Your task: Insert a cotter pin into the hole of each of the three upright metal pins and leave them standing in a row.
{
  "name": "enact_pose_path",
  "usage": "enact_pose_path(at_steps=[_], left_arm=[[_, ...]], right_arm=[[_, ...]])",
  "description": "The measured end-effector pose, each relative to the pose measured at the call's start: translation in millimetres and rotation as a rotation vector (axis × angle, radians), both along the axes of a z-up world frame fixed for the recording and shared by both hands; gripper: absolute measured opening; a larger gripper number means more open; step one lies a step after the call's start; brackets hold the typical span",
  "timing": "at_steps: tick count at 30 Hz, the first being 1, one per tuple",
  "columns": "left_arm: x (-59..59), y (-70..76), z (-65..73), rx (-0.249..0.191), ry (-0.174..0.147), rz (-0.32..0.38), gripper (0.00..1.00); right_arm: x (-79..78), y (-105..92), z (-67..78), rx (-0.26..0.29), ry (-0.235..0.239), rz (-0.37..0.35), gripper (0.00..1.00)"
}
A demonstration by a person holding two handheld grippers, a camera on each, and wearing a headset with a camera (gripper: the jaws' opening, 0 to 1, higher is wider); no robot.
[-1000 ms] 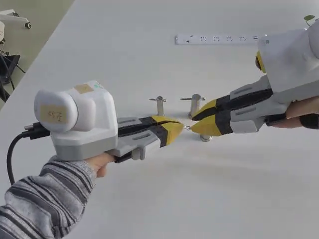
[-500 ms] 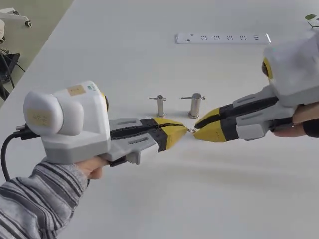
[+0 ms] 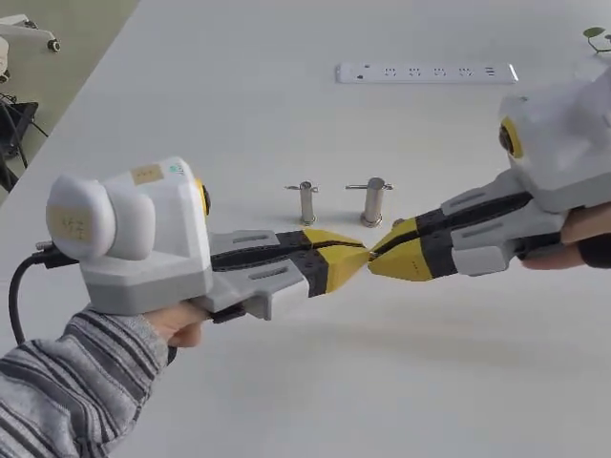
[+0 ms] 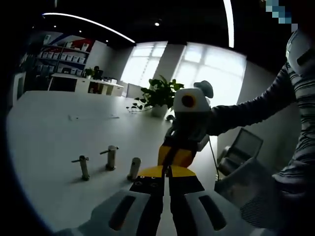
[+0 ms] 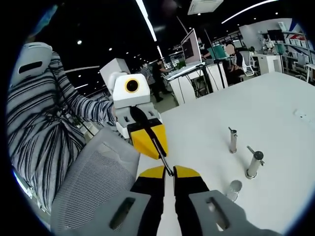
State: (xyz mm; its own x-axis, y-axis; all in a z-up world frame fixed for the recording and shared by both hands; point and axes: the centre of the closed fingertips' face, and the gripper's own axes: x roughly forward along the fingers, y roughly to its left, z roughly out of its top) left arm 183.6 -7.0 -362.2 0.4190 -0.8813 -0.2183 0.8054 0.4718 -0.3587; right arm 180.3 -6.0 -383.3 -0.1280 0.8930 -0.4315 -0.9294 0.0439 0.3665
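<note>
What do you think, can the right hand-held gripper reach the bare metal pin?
Probably yes: the bare metal pin stands close beside the right hand-held gripper with open table between, though the left hand-held gripper meets its tip.

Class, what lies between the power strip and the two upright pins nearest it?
Nothing: the head view shows bare table between power strip and upright pins.
</note>
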Motion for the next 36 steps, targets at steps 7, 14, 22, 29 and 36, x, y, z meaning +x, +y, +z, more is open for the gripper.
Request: enact_pose_path(at_steps=[7,14,22,29,36], left_arm=[[0.0,-1.3,-0.6,-0.002,-0.004,-0.001,0.00],[-0.9,-1.8,-3.4,0.014,-0.013,-0.010,0.00],[1.2,-4.2,-9.5,0.068,-0.047,-0.015,0.04],[9.8,-4.1,-14.8,0.115,-0.078,0.025,0.13],[18.4,-4.3,-19.8,0.165,-0.109,0.081,0.22]], right_arm=[[0.3,-1.7,1.7,-0.023,-0.072,0.044,0.00],[-3.3,-3.1,-0.5,-0.056,-0.172,0.112,0.00],[-7.7,-7.8,-4.6,-0.106,-0.261,0.168,0.00],[3.3,-21.0,-10.1,-0.163,-0.308,0.148,0.00],[16.2,-41.1,-16.0,-0.225,-0.335,0.144,0.00]])
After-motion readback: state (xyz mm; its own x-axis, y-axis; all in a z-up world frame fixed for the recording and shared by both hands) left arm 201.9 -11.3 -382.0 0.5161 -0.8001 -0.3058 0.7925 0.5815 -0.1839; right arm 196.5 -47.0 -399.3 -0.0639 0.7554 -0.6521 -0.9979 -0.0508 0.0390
